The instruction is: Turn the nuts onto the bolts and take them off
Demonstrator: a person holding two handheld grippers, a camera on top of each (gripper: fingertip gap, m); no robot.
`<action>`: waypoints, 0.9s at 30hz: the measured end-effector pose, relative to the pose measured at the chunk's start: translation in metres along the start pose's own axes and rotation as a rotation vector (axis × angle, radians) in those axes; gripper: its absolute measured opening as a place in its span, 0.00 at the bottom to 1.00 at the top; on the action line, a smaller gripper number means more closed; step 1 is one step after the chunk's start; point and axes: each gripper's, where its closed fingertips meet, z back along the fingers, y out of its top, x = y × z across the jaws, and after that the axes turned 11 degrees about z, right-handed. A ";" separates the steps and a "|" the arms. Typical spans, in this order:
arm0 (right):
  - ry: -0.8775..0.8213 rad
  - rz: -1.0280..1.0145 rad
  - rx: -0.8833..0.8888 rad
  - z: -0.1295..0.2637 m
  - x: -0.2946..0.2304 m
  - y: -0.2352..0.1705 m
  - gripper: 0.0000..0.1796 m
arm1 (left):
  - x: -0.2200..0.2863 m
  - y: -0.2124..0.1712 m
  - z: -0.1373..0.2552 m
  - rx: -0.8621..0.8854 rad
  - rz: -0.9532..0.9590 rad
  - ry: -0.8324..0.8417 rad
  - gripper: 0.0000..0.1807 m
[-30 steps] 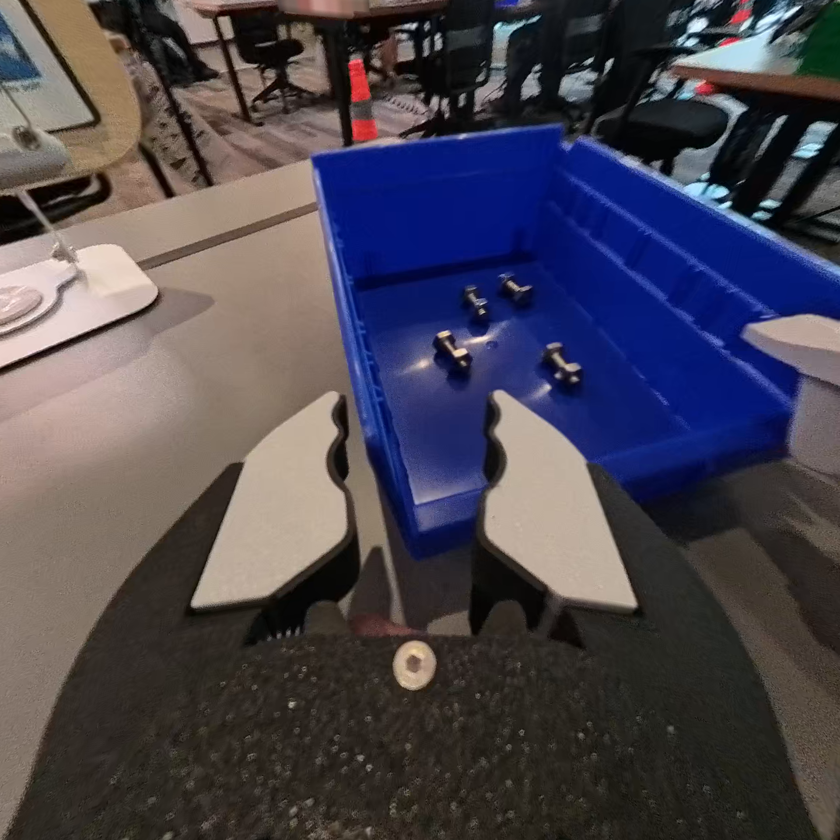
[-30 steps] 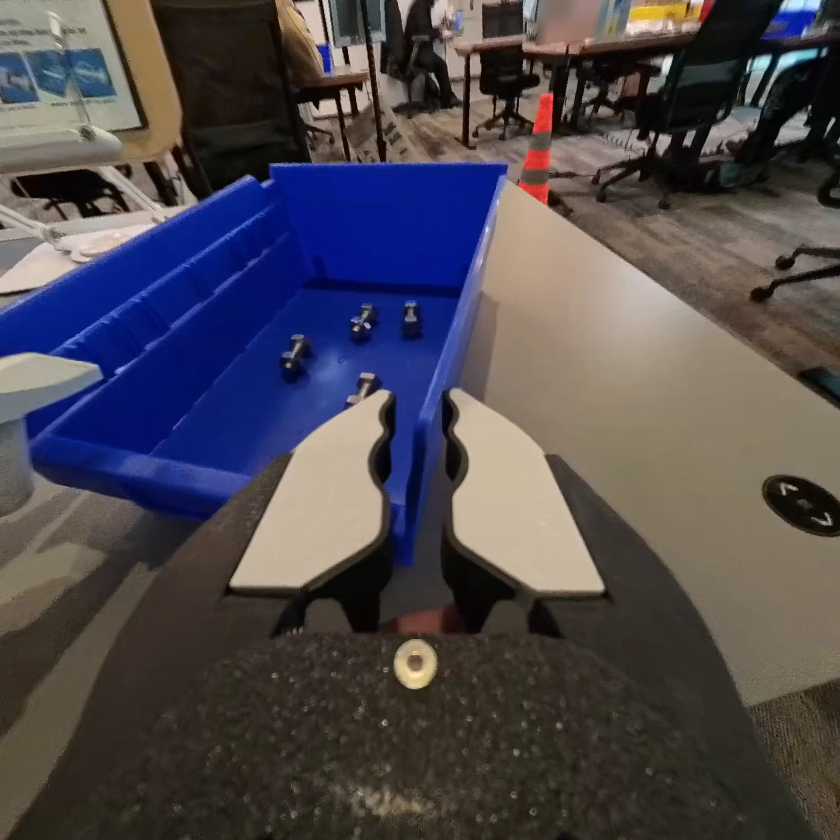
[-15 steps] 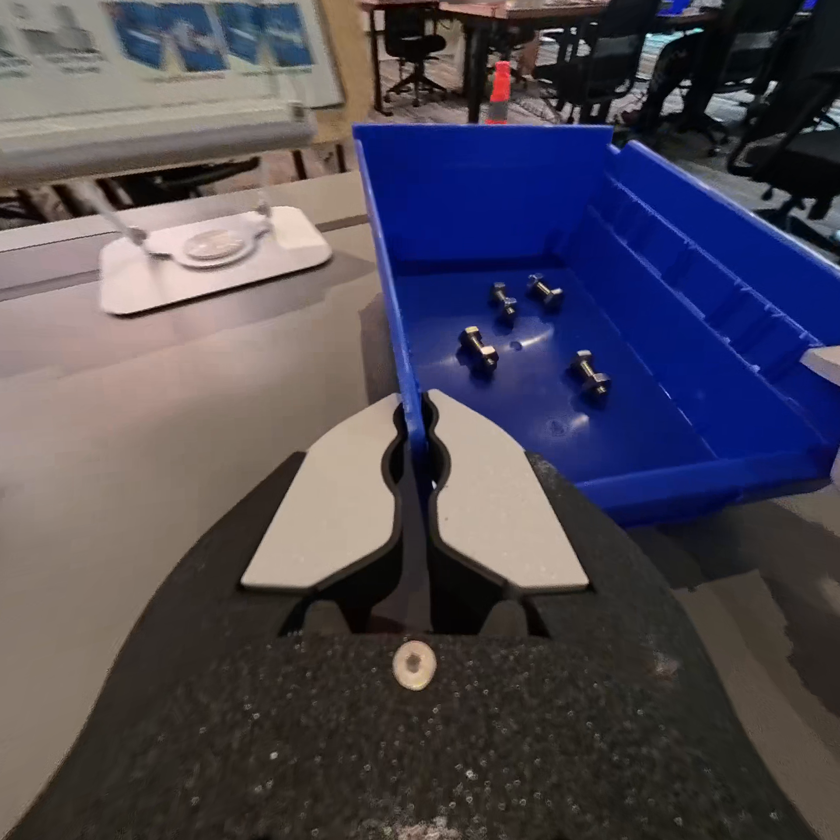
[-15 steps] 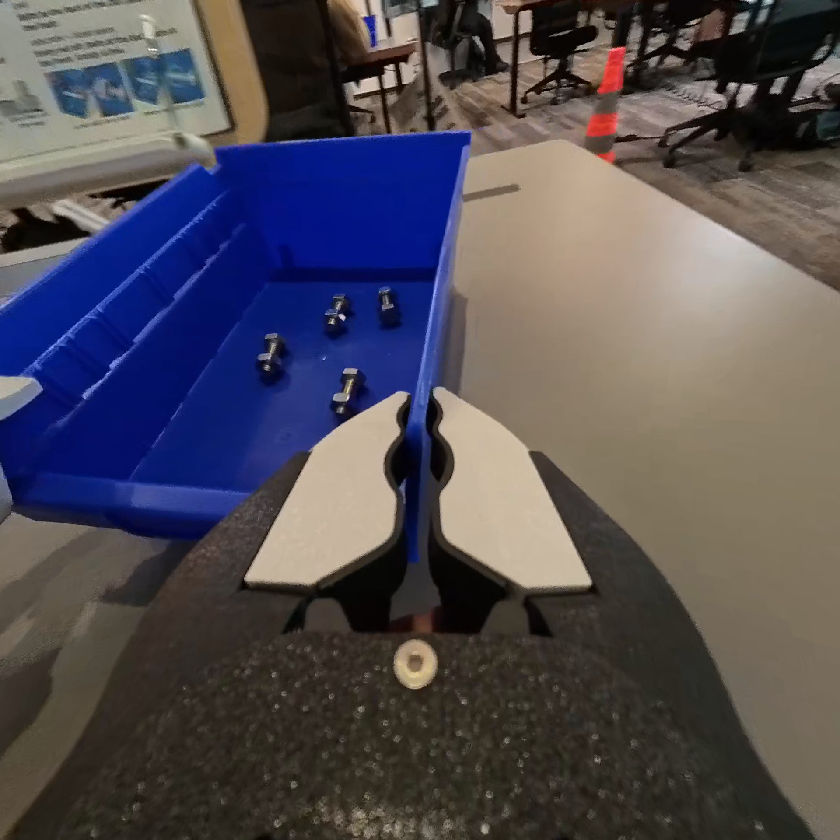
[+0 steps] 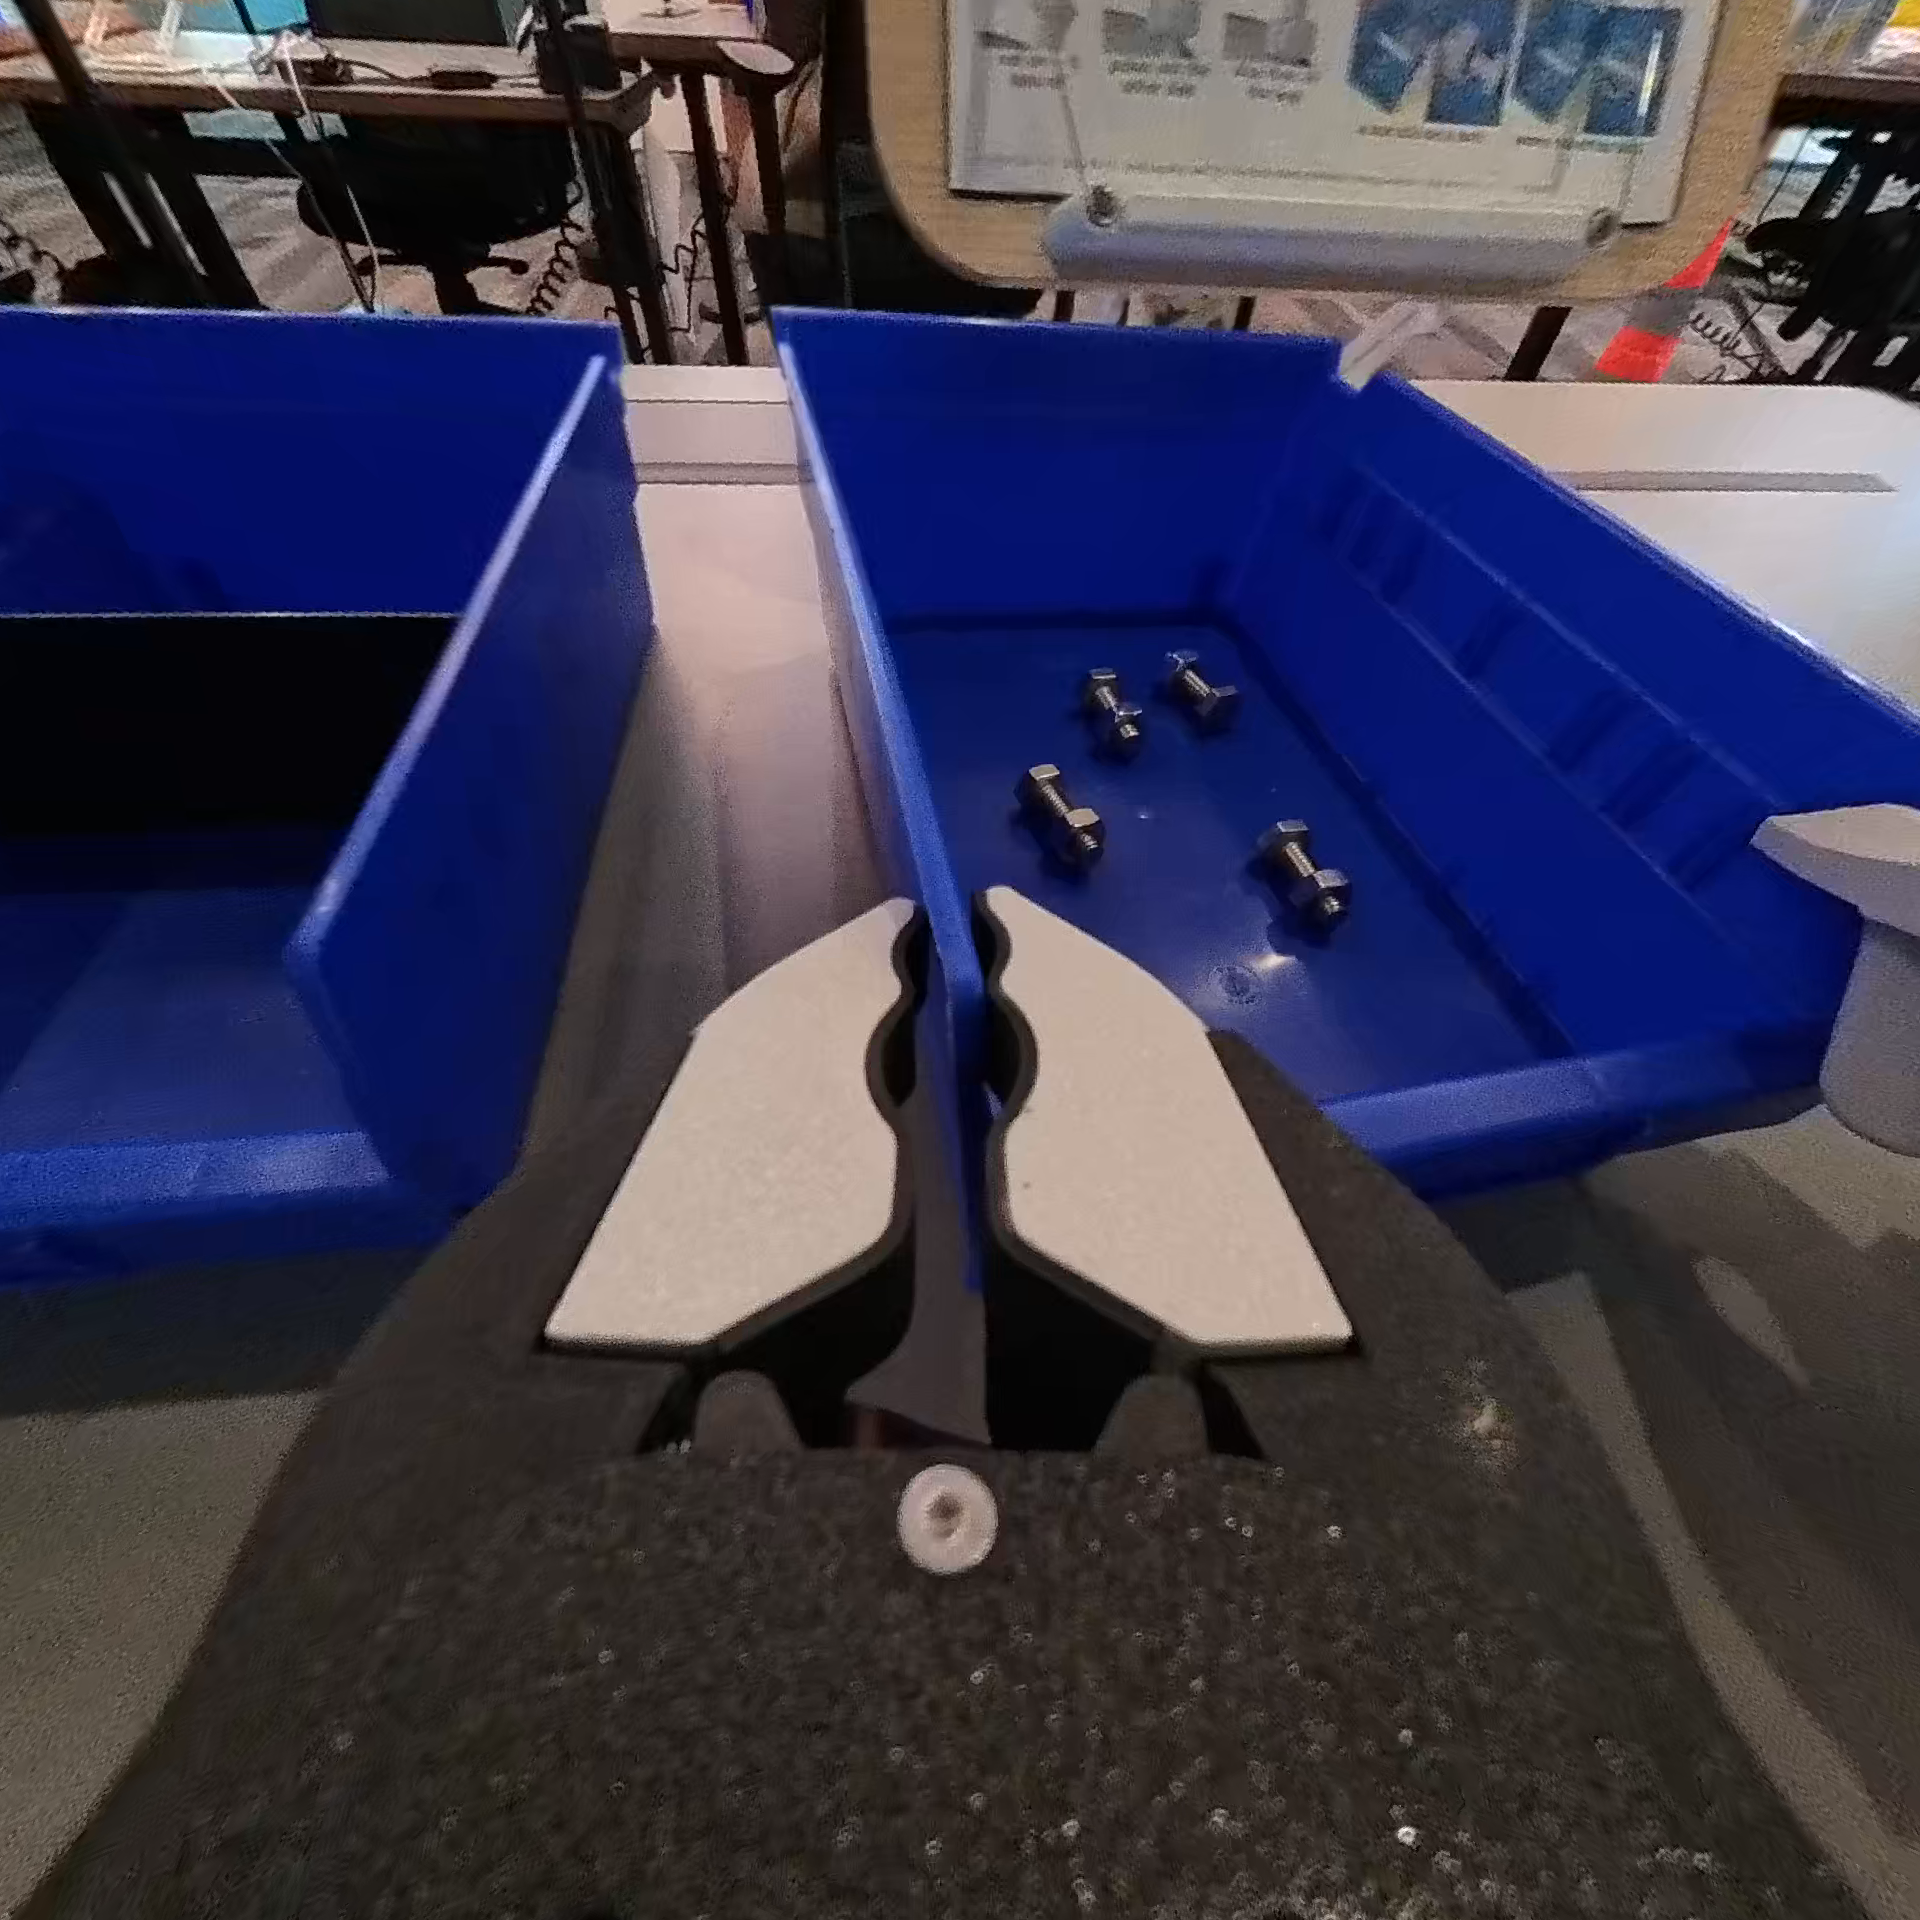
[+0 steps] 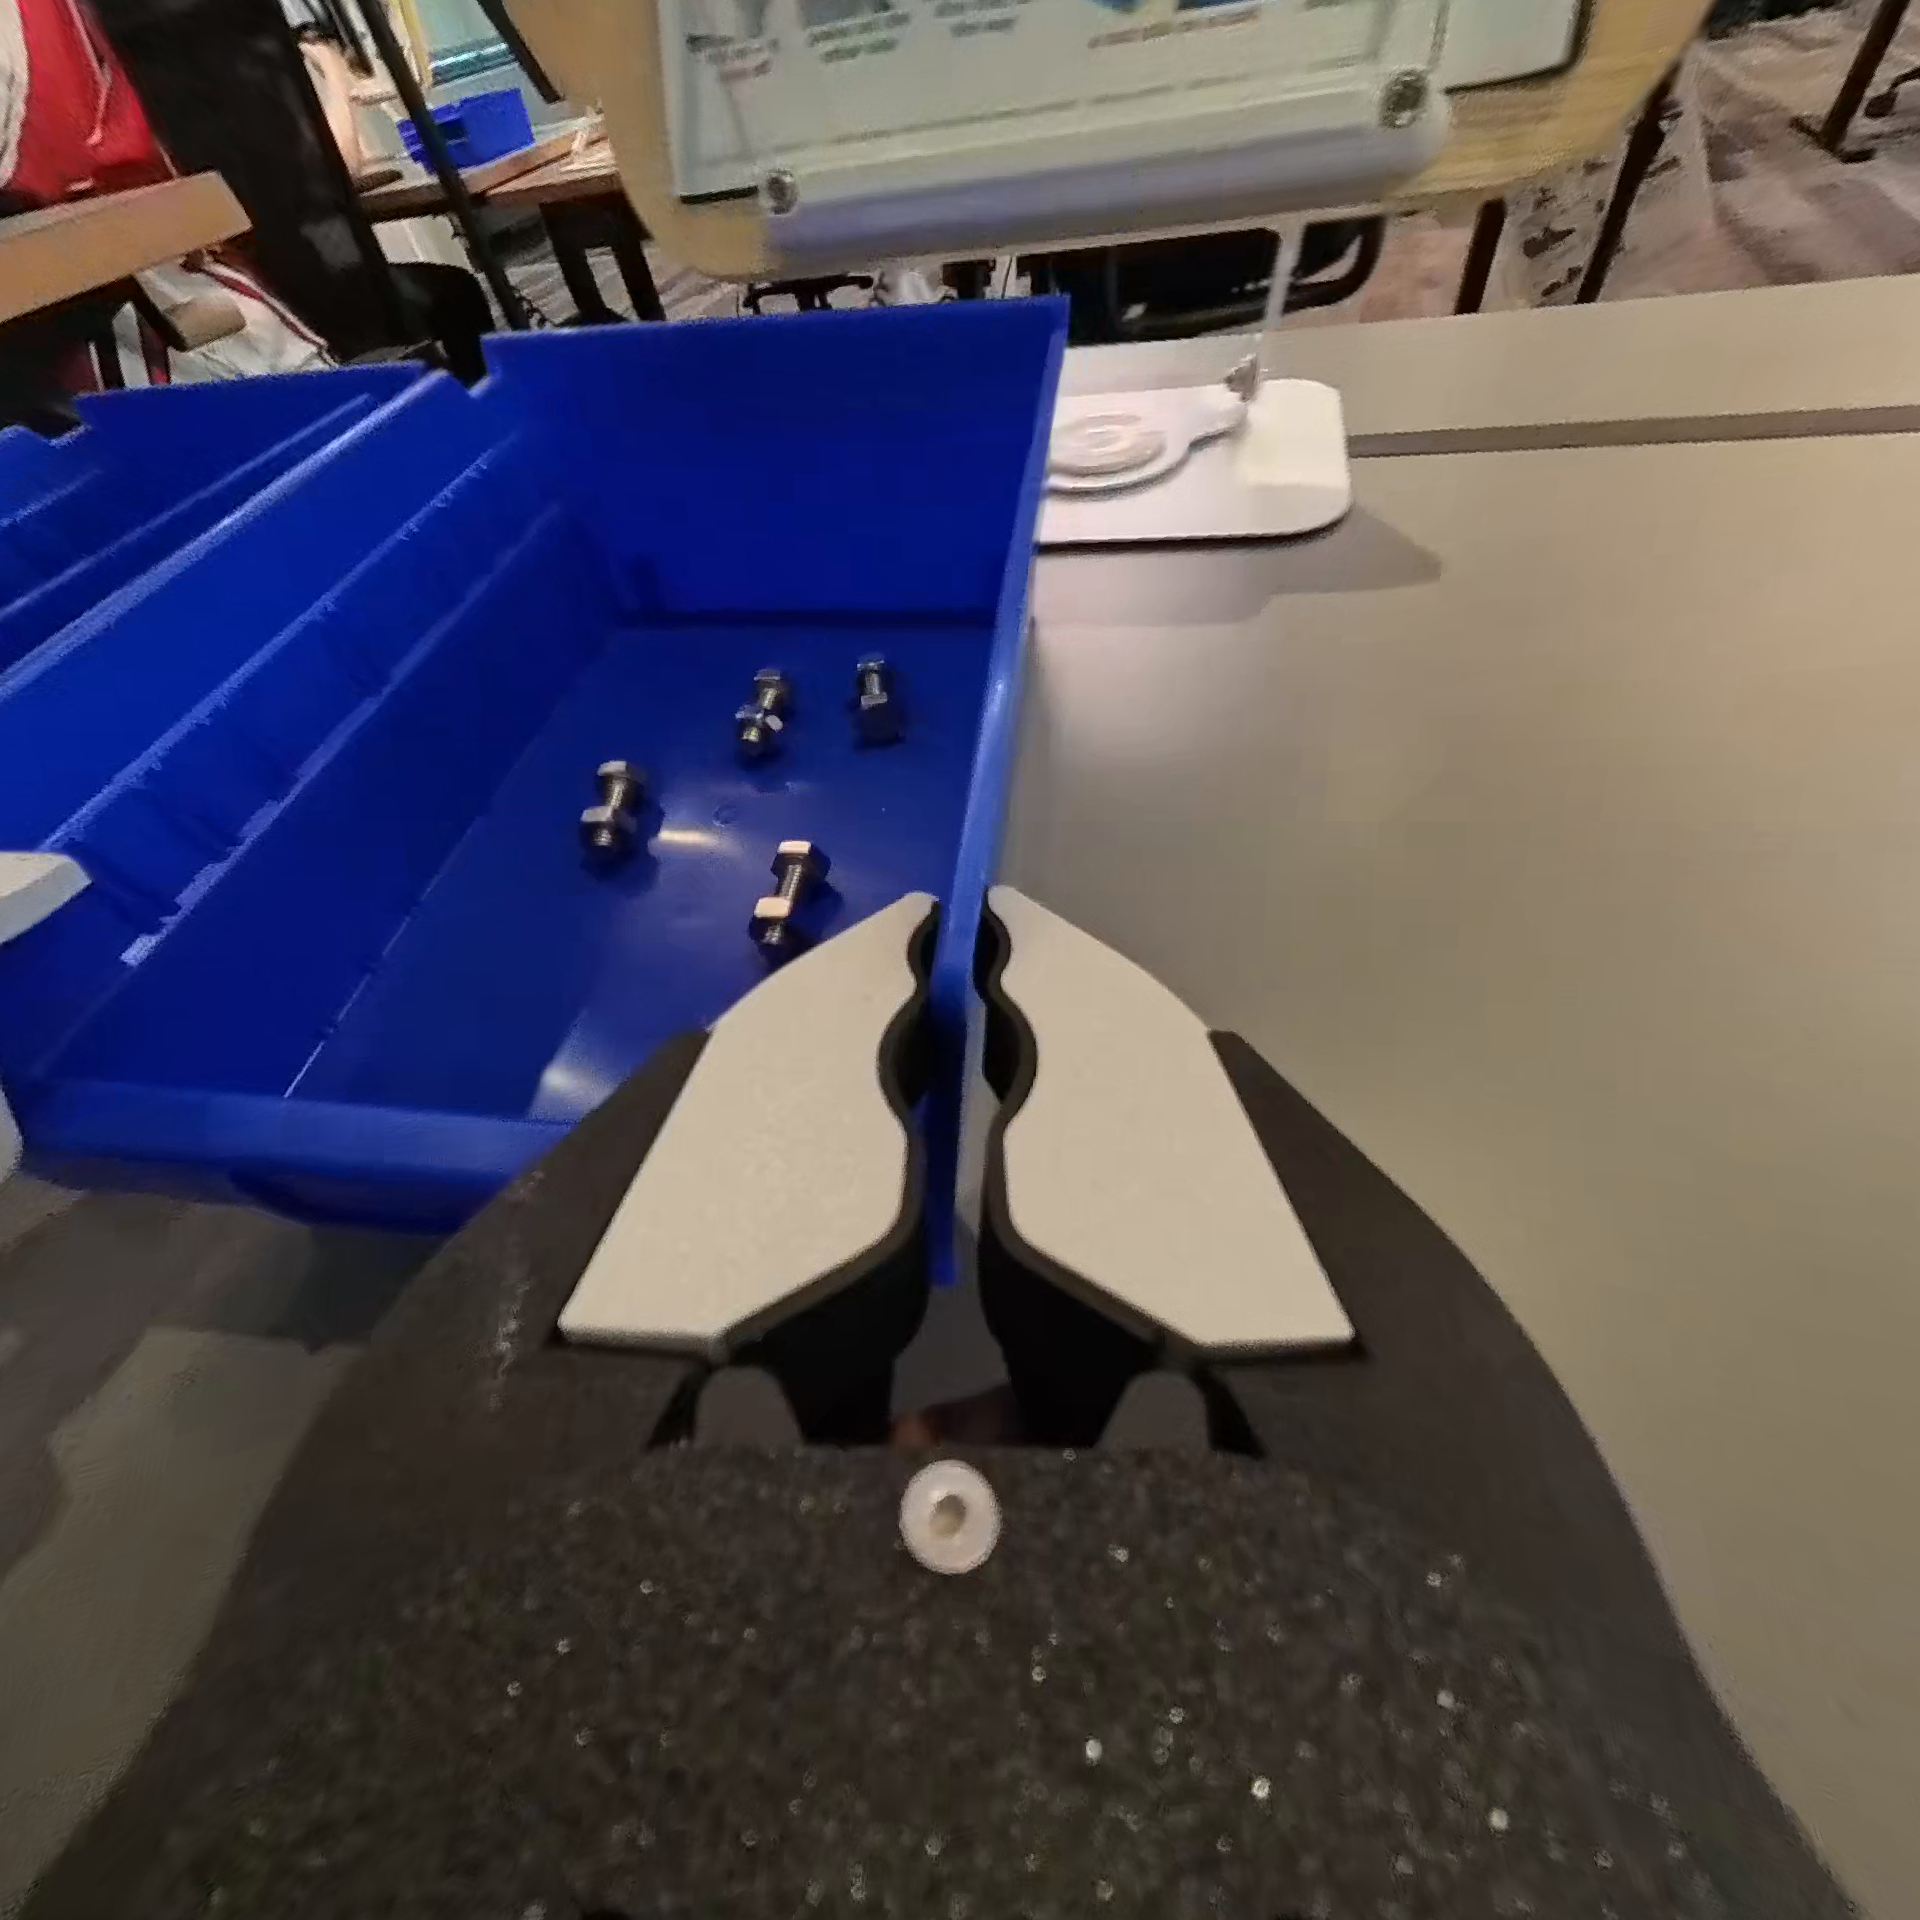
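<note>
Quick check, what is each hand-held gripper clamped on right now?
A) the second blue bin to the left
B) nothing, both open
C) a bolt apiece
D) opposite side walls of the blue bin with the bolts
D: the left hand-held gripper pinches the left side wall of the blue bin, the right hand-held gripper pinches its right wall, and the four bolts lie loose on the floor.

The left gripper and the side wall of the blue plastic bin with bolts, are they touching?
Touching. The left wrist view shows the left gripper shut on the blue plastic bin's thin side wall, both fingers pressed against it.
</note>
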 end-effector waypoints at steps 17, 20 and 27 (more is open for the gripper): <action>0.123 0.012 0.184 0.094 0.013 0.003 0.19 | -0.111 0.015 0.085 -0.023 0.077 -0.043 0.33; 0.139 0.025 0.228 0.116 0.010 0.004 0.17 | -0.205 0.045 0.088 0.018 0.098 0.134 0.36; 0.196 0.048 0.253 0.126 -0.004 0.009 0.13 | -0.307 0.049 0.032 -0.086 0.146 0.246 0.41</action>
